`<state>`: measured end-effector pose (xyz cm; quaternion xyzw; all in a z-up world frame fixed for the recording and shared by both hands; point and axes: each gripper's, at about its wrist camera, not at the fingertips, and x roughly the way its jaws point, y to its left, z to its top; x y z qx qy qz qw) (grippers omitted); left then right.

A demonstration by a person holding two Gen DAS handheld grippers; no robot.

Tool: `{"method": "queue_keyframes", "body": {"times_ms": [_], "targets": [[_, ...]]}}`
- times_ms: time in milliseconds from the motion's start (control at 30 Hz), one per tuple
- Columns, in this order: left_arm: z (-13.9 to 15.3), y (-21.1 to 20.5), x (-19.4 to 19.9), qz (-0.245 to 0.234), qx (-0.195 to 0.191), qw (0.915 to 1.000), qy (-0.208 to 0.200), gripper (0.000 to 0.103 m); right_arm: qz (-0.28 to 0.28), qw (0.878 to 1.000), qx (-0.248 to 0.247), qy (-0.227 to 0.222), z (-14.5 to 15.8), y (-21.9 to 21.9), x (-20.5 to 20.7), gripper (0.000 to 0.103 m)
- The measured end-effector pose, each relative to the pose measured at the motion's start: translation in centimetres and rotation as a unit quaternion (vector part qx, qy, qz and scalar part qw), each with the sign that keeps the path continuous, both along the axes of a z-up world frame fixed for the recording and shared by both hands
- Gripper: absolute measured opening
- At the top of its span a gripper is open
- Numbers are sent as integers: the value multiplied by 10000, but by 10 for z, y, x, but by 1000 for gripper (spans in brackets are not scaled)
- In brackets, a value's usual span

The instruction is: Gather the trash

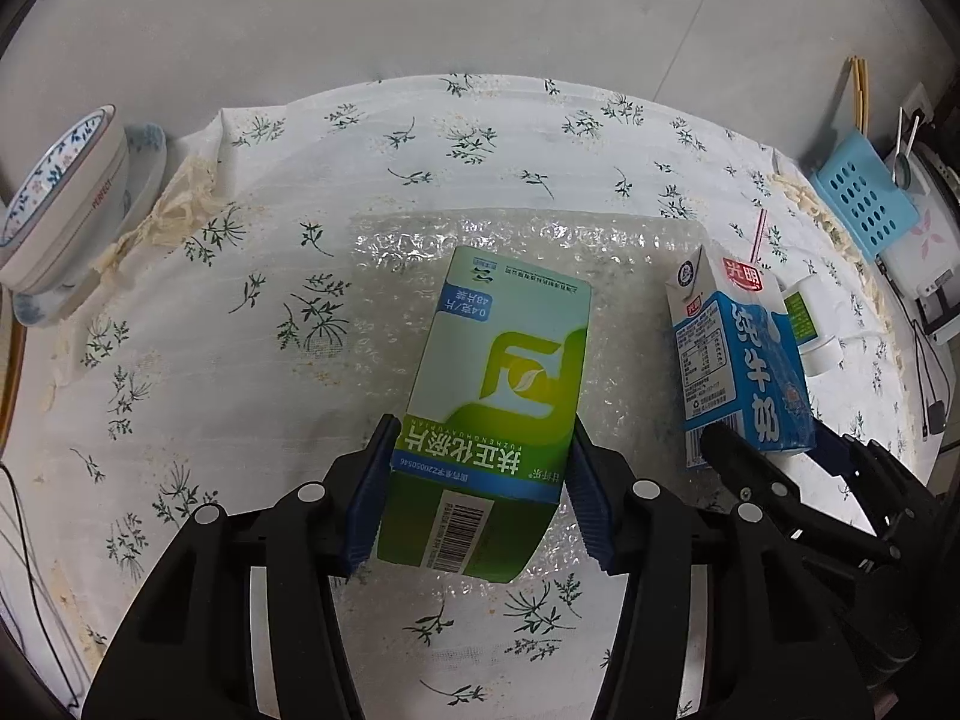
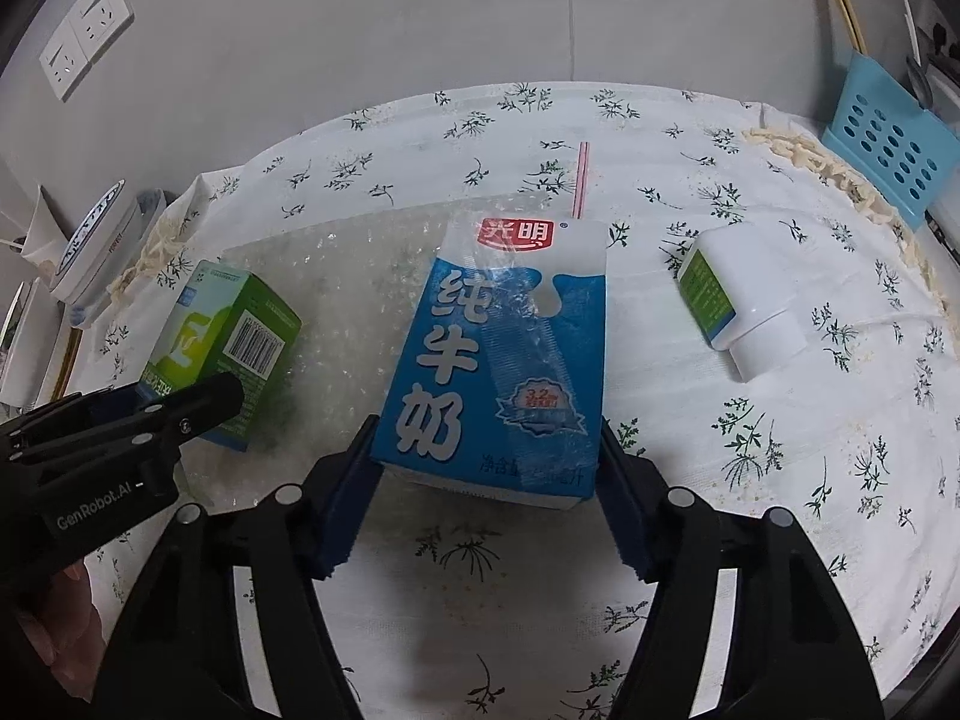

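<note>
while the left gripper (image 1: 480, 498) pinched the green box (image 1: 501, 396) at frame centre, the right gripper (image 2: 486, 498) clamped the milk carton (image 2: 504, 372); the white bottle (image 2: 735, 300) at right and bubble wrap (image 2: 348, 276) remained uncollected.

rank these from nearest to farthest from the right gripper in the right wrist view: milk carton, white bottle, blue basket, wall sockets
1. milk carton, between the fingers of the right gripper
2. white bottle, lying to the right
3. blue basket, far right table edge
4. wall sockets, upper left on the wall
</note>
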<state>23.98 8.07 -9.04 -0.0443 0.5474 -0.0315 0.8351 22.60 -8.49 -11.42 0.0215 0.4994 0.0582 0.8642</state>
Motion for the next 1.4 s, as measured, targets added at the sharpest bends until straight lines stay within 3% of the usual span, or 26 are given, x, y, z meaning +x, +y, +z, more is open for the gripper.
{"method": "queue_keyframes", "body": {"times_ms": [733, 1400], "targets": [[29, 0, -42, 184, -19, 9998, -113, 52, 16, 9984, 196, -523, 48, -33, -31, 63], [58, -21, -100, 334, -72, 9989, -318, 52, 200, 9956, 388, -829, 90, -66, -87, 63]]}}
